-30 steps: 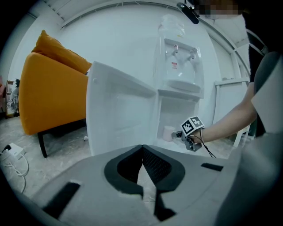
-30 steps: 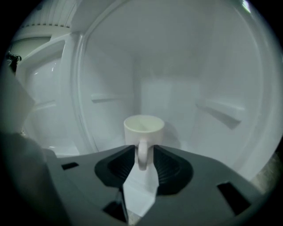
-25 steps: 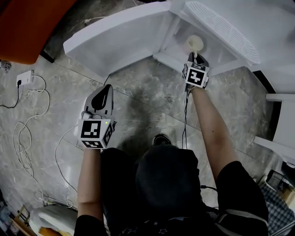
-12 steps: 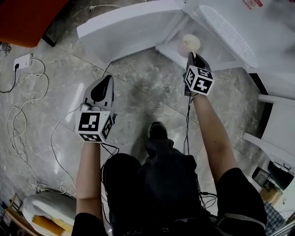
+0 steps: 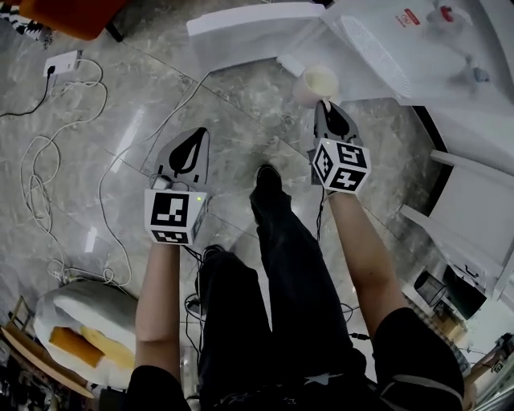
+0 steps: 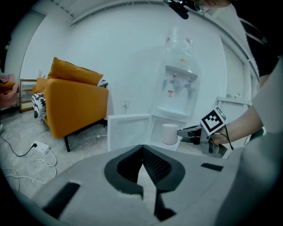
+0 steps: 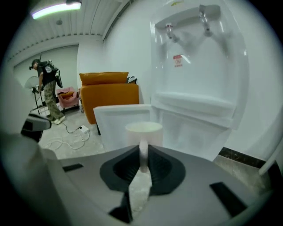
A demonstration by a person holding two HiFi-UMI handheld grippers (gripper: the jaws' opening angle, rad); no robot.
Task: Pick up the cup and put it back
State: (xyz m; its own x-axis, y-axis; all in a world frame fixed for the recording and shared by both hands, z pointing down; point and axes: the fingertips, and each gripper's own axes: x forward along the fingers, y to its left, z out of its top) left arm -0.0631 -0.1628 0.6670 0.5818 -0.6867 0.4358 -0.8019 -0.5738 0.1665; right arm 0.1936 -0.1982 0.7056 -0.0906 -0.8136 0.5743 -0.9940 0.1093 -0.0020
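Note:
A white cup (image 5: 315, 83) hangs in the air over the floor, in front of the white water dispenser (image 5: 385, 48). My right gripper (image 5: 324, 106) is shut on its handle; in the right gripper view the handle runs down between the dark pads (image 7: 155, 164) under the cup (image 7: 143, 131). My left gripper (image 5: 196, 135) is held off to the left over the bare floor, jaws together with nothing in them. The left gripper view shows those shut jaws of the left gripper (image 6: 142, 148), with the cup (image 6: 169, 133) and the right gripper (image 6: 191, 132) beyond them.
The dispenser's lower cabinet door (image 5: 241, 24) stands open to the left. White cables (image 5: 44, 189) and a power strip (image 5: 63, 62) lie on the marble floor at the left. An orange sofa (image 6: 75, 101) stands further left. White furniture (image 5: 470, 213) is at the right. A person (image 7: 48, 88) stands far off.
The right gripper has drawn the cup out of the dispenser's lower cabinet and toward me; the cup is now over the floor. The left gripper has stayed shut at the left.

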